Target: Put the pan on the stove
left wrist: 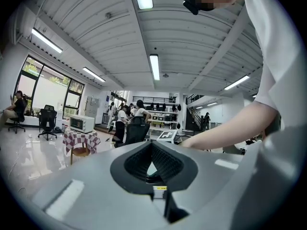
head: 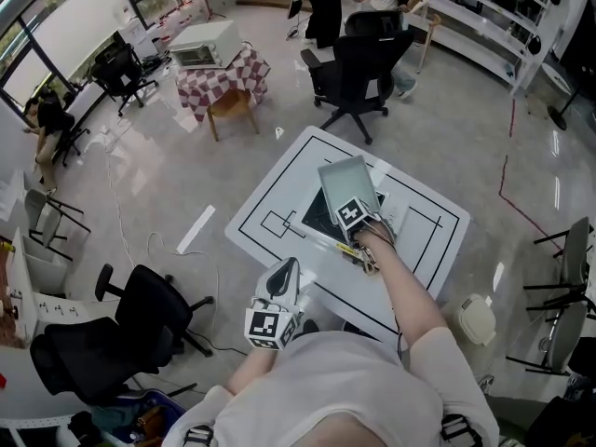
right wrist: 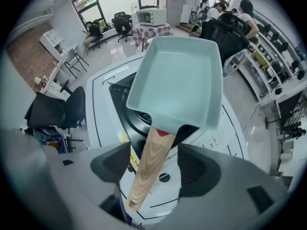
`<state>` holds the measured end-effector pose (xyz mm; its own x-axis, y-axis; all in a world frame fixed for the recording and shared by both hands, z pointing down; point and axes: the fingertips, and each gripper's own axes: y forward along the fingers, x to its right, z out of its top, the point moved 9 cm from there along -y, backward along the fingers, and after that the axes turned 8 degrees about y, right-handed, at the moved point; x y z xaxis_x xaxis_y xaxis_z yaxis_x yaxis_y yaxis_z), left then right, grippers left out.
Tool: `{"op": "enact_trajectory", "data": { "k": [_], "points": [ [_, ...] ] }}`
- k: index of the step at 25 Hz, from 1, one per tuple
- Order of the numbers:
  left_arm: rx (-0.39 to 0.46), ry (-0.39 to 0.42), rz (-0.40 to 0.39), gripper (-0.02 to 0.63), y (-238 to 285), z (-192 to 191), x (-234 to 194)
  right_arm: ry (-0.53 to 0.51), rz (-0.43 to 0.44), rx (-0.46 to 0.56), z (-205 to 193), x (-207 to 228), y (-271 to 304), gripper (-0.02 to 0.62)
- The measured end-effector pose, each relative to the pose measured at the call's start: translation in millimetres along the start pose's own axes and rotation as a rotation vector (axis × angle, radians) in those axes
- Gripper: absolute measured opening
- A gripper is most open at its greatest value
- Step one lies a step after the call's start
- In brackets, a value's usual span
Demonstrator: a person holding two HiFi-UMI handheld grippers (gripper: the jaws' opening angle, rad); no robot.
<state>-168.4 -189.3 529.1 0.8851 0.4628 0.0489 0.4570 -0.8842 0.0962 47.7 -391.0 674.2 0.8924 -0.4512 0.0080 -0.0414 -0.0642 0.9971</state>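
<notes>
Pan (right wrist: 176,78) rests on stove (right wrist: 121,104), mid-table (head: 424,242). Right gripper (right wrist: 154,170) is spread wide; the handle (right wrist: 146,171) lies between the jaws with the pads off it. Left gripper (left wrist: 153,161) is pressed together and empty at the near edge. Placement looks done; only lifting the right gripper clear remains.

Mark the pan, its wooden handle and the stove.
pan (right wrist: 178,75): right gripper view, middle of its pale blue floor.
wooden handle (right wrist: 149,159): right gripper view, mid-length of the shaft.
stove (right wrist: 120,107): right gripper view, black top left of the pan.
</notes>
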Motion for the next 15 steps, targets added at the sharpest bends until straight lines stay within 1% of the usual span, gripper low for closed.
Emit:
{"op": "enact_trajectory", "data": {
  "k": [3, 7, 12, 14, 15],
  "points": [
    [0.002, 0.001, -0.001, 0.011, -1, 0, 1, 0.015, 0.003, 0.020, -2, 3, -6, 0.293],
    [0.005, 0.010, -0.004, 0.011, -2, -1, 2, 0.030, 0.022, 0.081, -4, 1, -21, 0.293],
    [0.008, 0.008, -0.003, 0.011, -5, 2, 4, 0.035, 0.018, 0.144, -6, 0, -35, 0.293],
    [0.009, 0.010, -0.003, 0.011, -7, 3, 5, 0.046, 0.005, 0.188, -7, 1, -43, 0.293],
    [0.010, 0.009, -0.003, 0.011, -7, 3, 6, 0.058, -0.002, 0.227, -8, 1, -49, 0.293]
  ]
}}
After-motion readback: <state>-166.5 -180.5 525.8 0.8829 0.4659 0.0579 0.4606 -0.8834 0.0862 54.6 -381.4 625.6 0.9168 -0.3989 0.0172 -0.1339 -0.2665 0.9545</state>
